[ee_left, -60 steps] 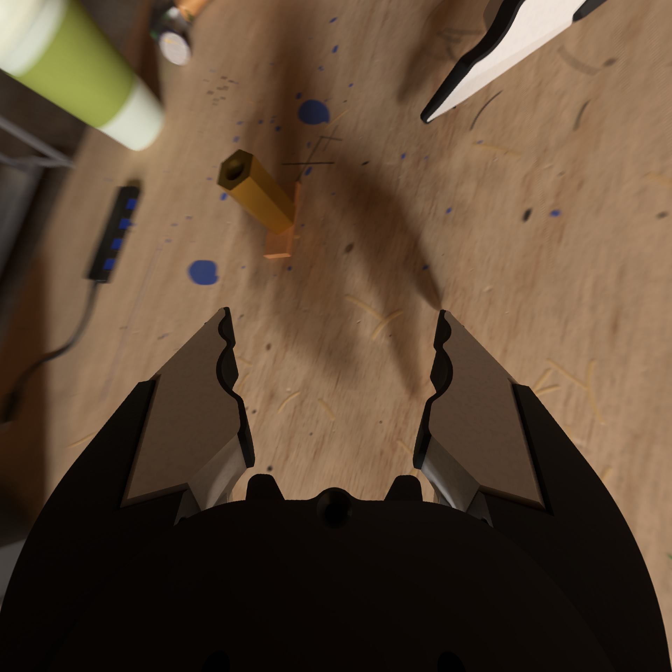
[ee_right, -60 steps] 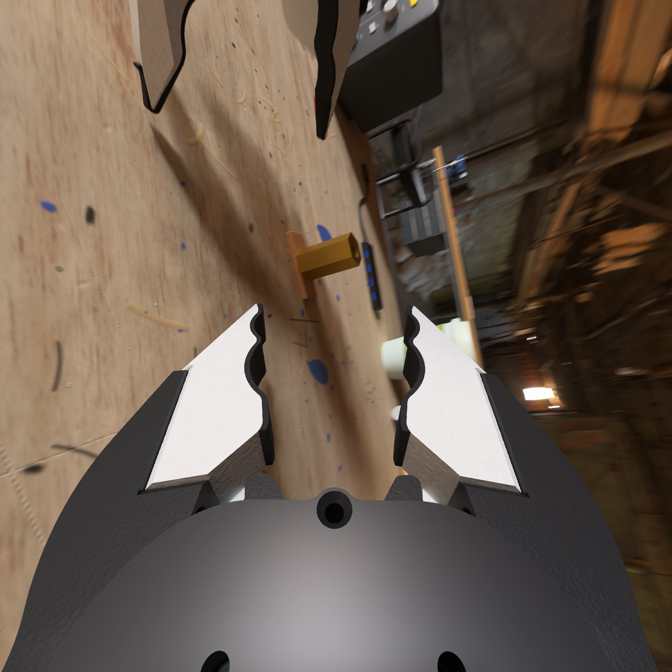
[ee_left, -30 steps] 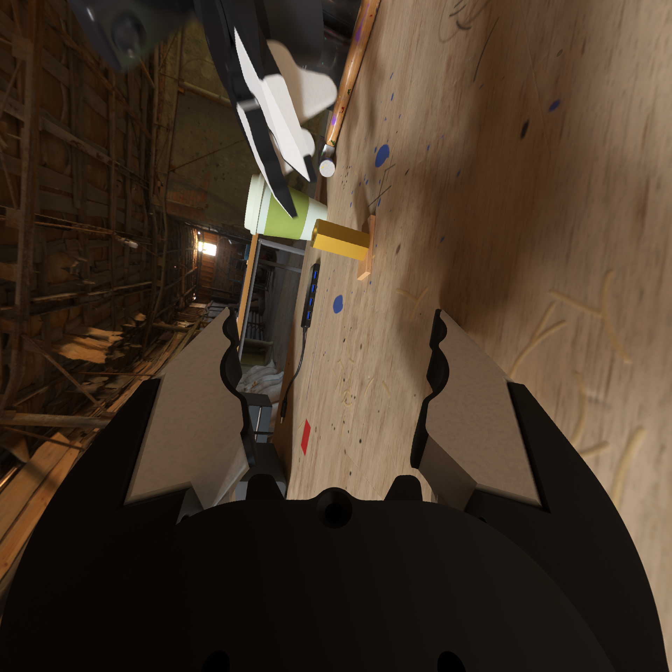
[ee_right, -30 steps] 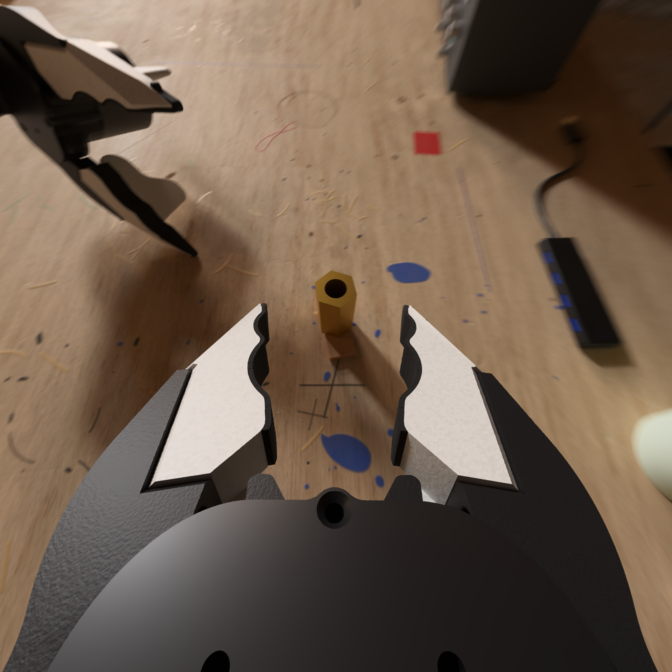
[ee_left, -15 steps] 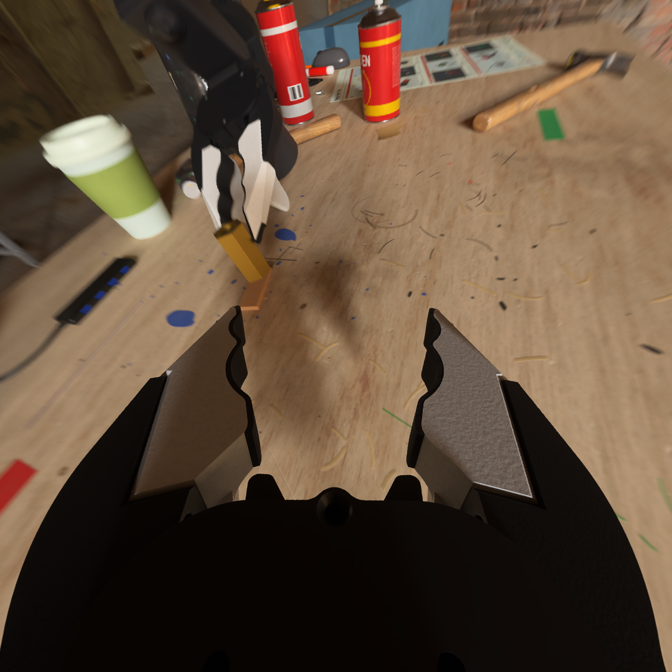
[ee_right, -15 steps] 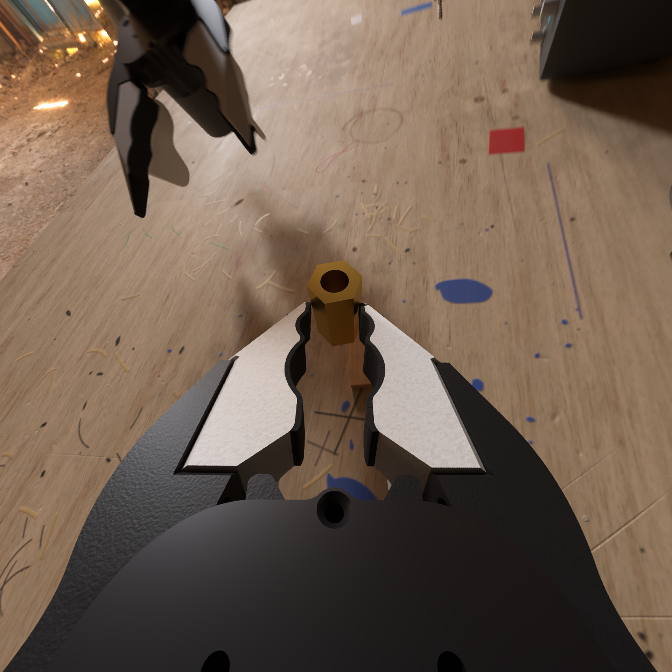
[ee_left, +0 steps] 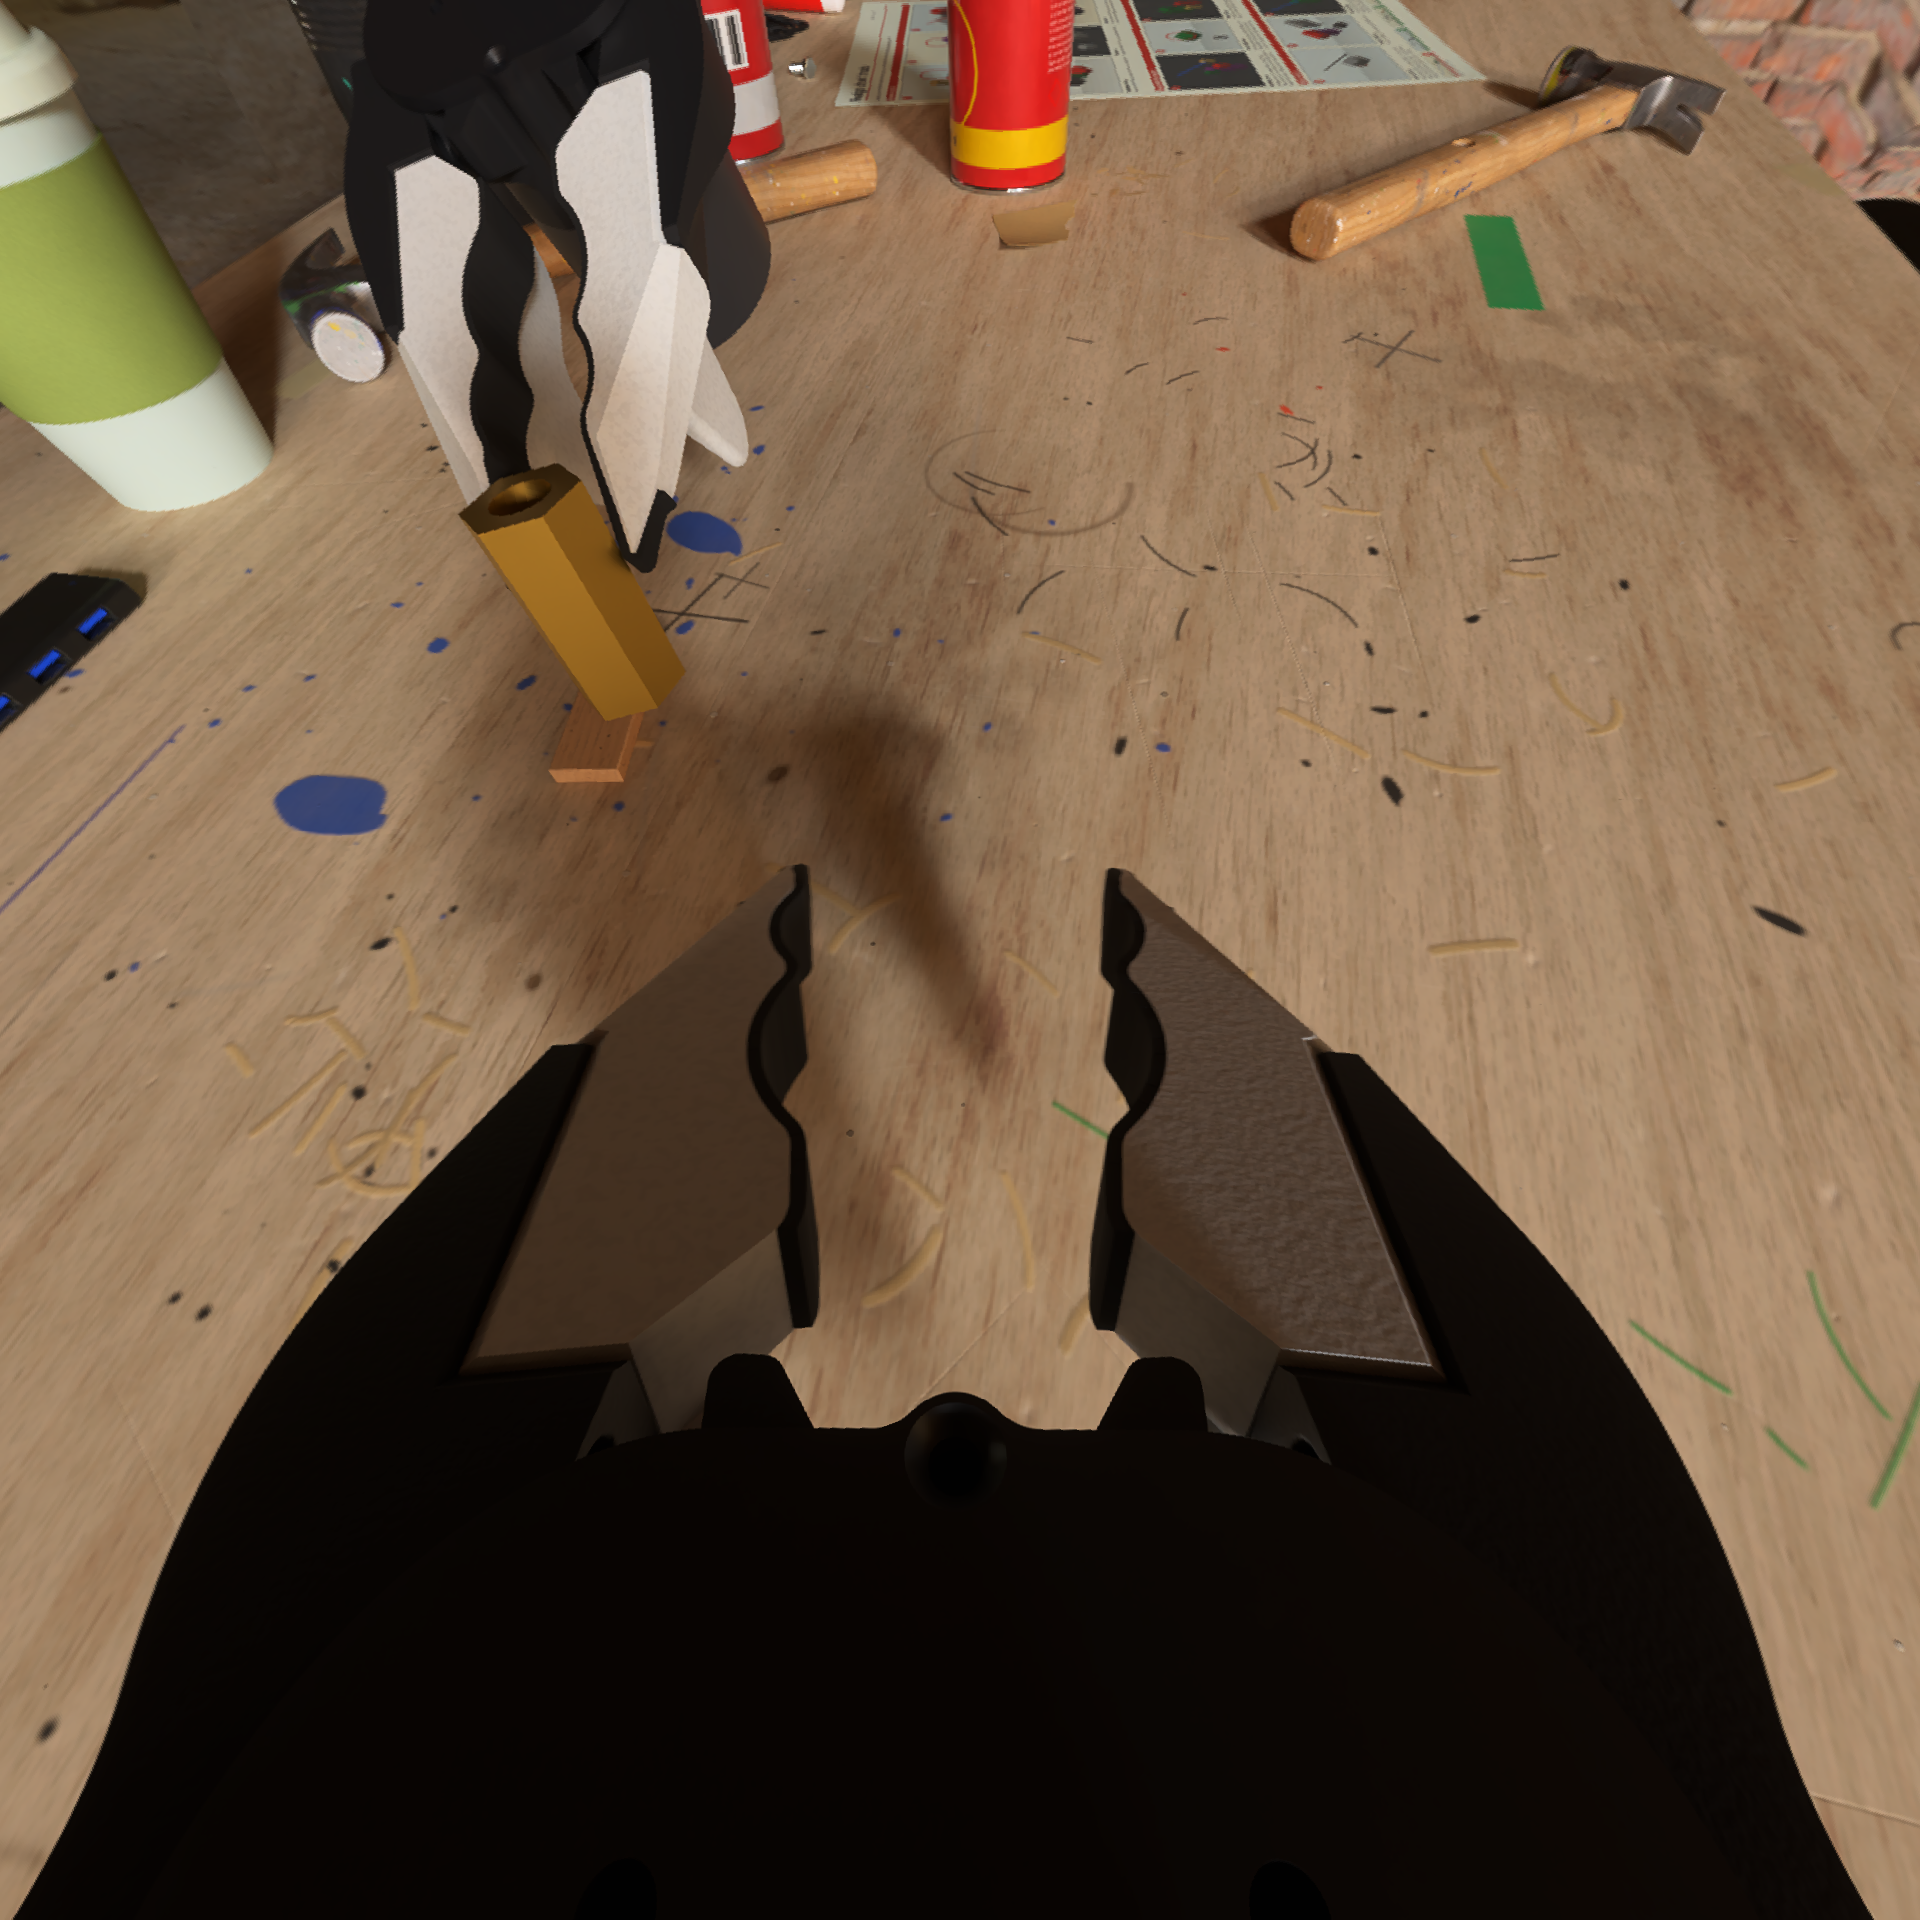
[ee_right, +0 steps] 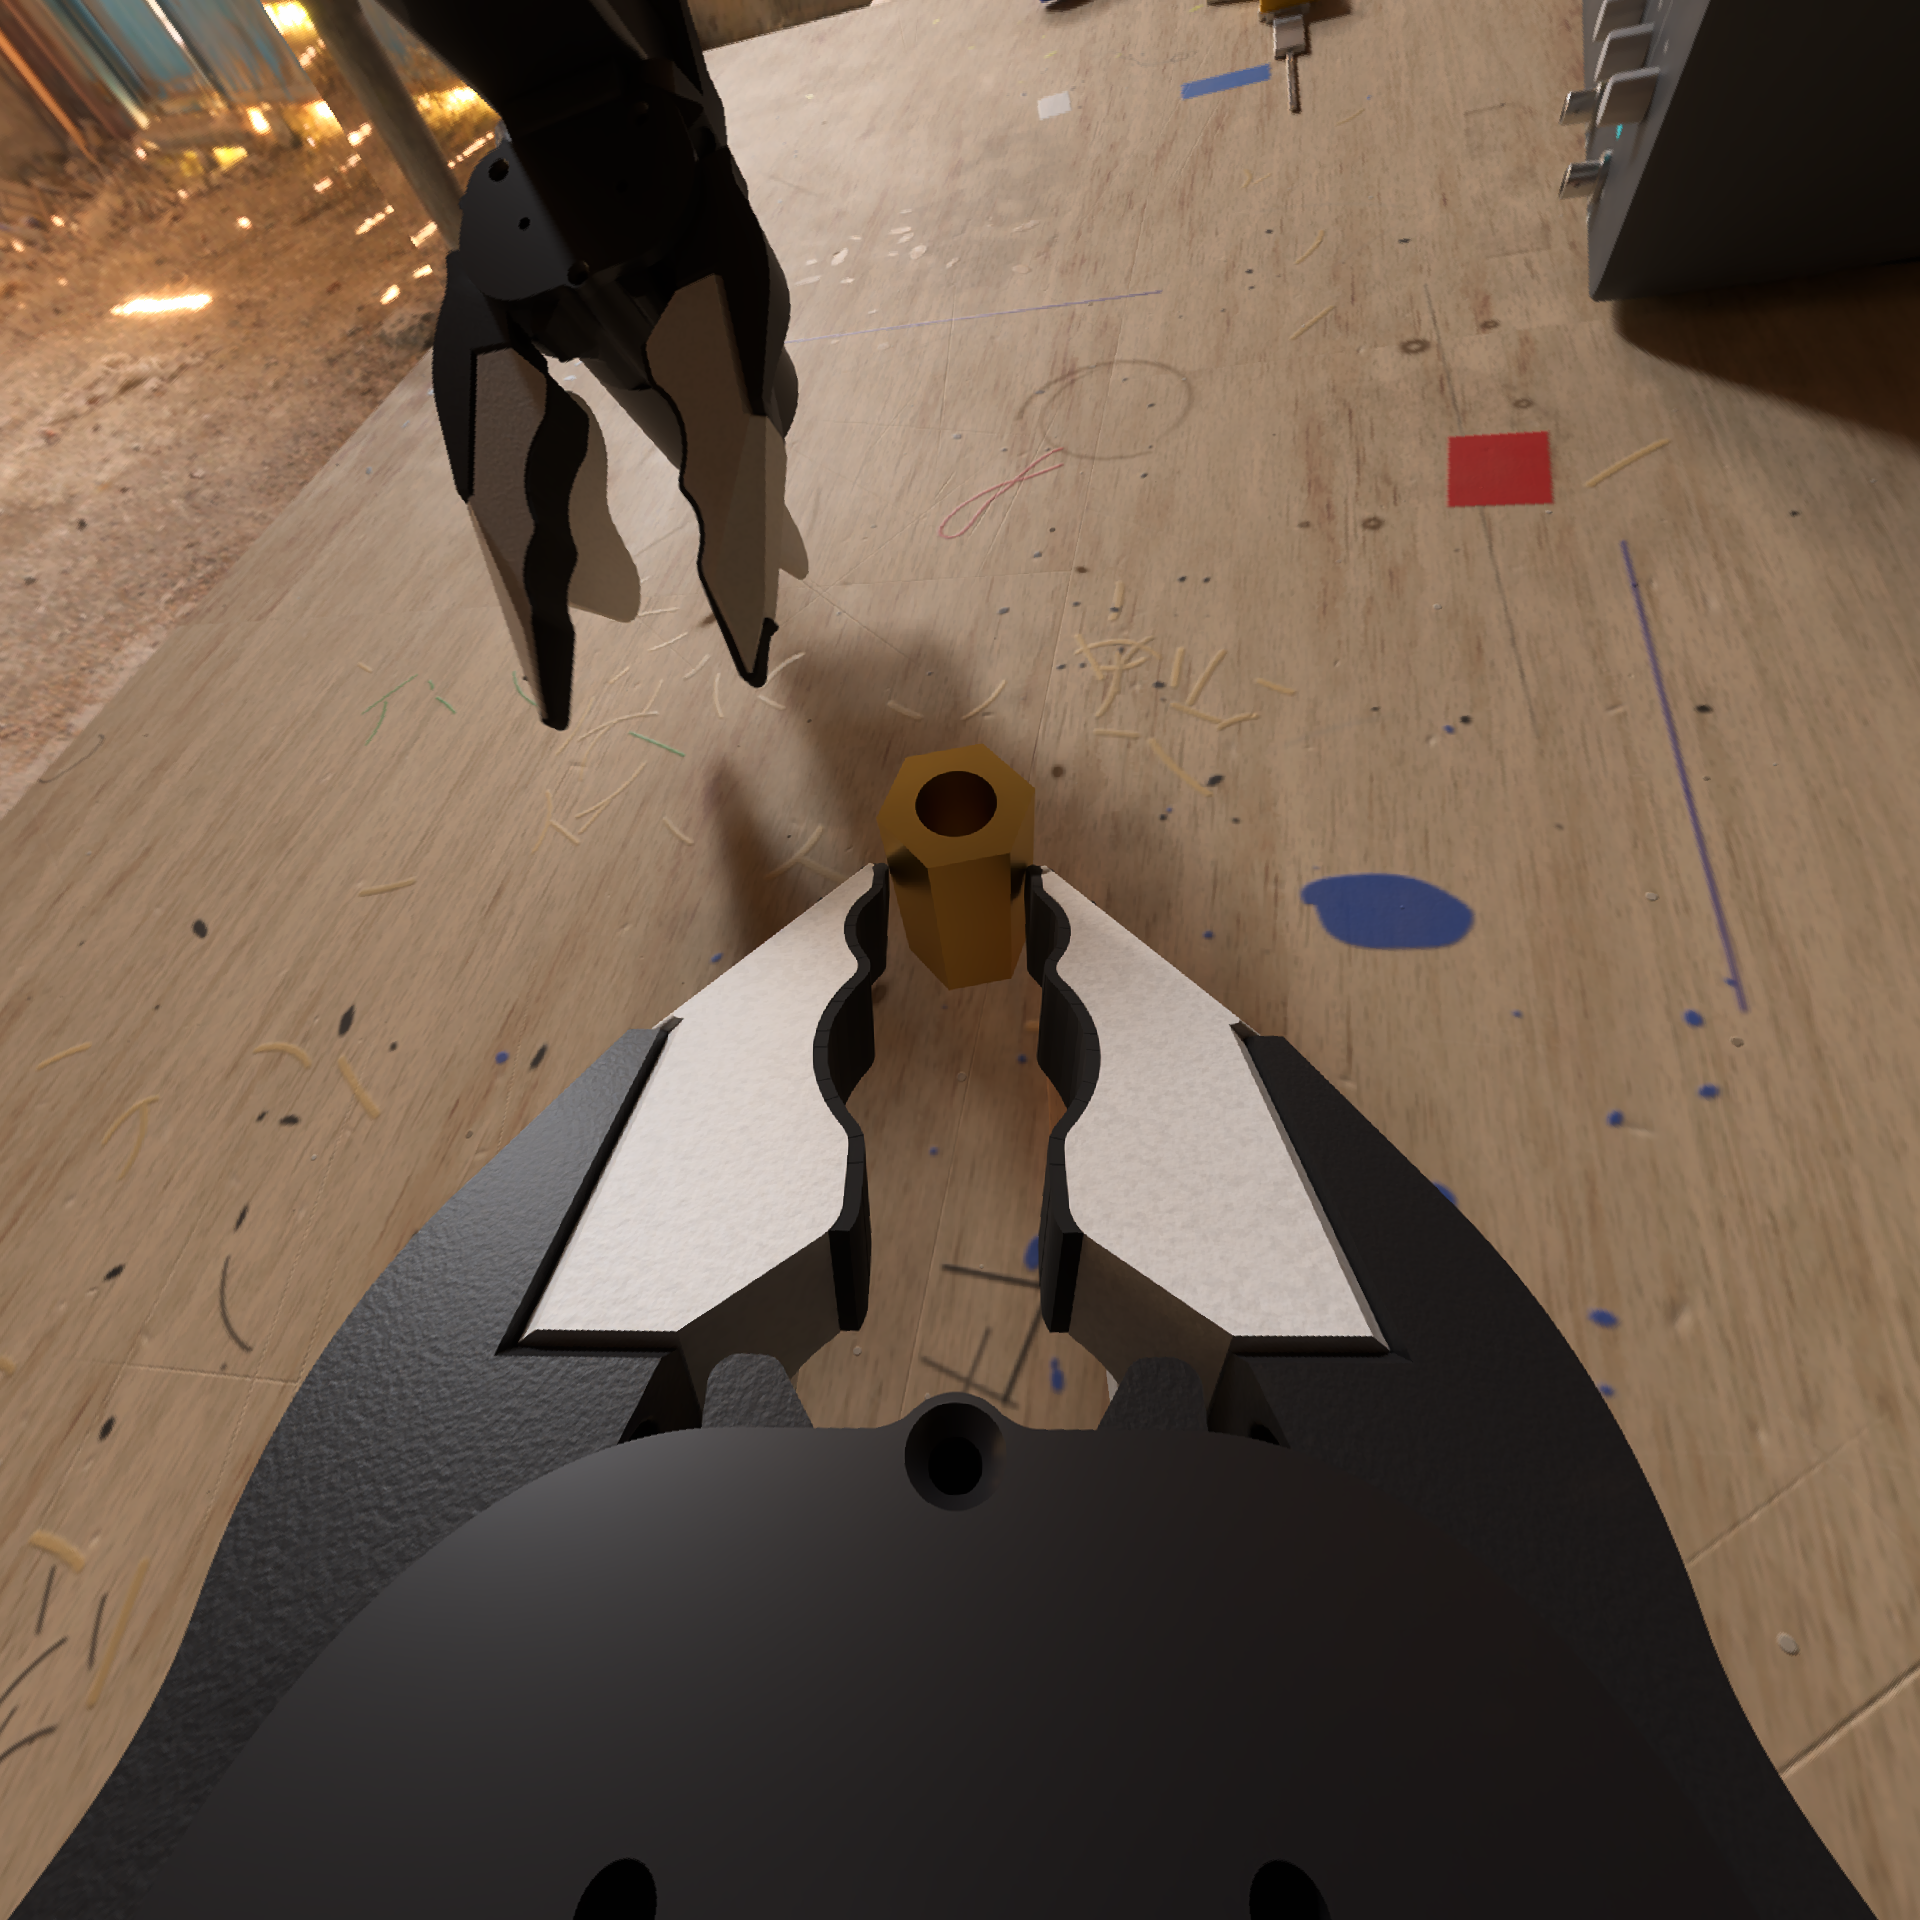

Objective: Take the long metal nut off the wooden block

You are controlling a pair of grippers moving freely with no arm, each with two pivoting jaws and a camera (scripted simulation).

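Wooden block (ee_left: 594, 750) mostly hidden under the long nut (ee_left: 574, 594).

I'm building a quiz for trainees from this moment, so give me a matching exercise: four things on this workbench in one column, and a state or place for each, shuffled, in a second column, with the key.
Things
1. long metal nut
2. left claw
3. hammer
4. wooden block

States or places
A. open, holding nothing
B. lying flat at the far side of the bench
C. gripped near its top by the right claw
D. under the nut's lower end, on the bench

Pairs: 1-C, 2-A, 3-B, 4-D
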